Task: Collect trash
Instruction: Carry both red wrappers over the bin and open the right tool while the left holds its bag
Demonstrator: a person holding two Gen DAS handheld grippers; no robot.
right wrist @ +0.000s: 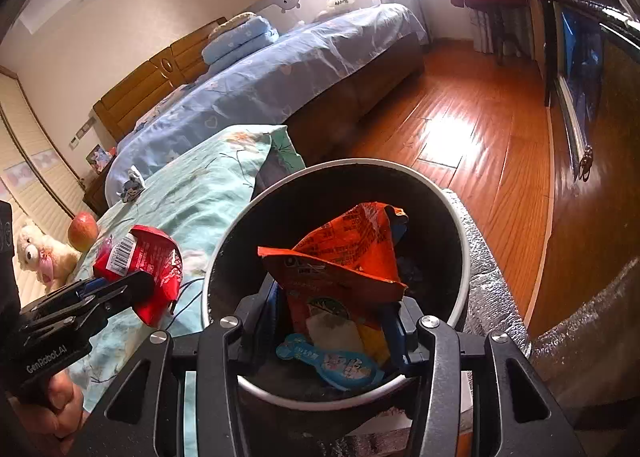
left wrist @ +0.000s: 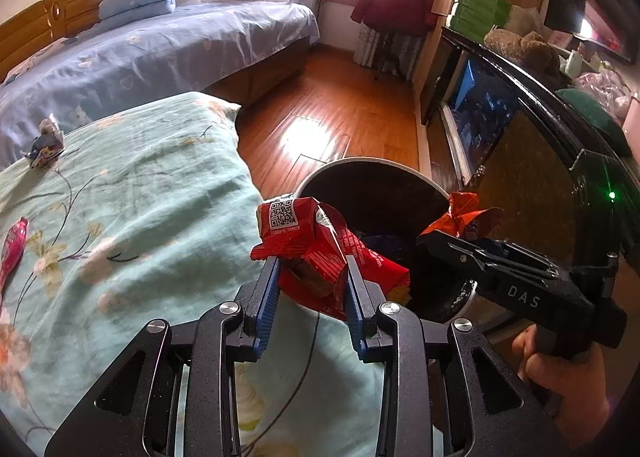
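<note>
**Both wrappers up, bin right below**

Now both grippers carry trash. L gripper (left wrist: 312, 269) is clamped on a crumpled red wrapper (left wrist: 308, 241), held at the bed edge just beside the bin (left wrist: 440, 187), not yet over the opening. R gripper (right wrist: 332, 309) pinches an orange wrapper (right wrist: 344, 253) directly above the bin mouth, w/ other trash already lying inside.

Handling, as I judge it: both are thin foil film, v. light, floppy, a bit slick. No crush risk. Pinch on a bunched fold, not a flat flap, or it slides out. May cling to the pads on release.

Still on the teal blanket (left wrist: 160, 177): a blue-white wrapper (left wrist: 44, 147) far back and a pink one (left wrist: 14, 245) near the edge.
</note>
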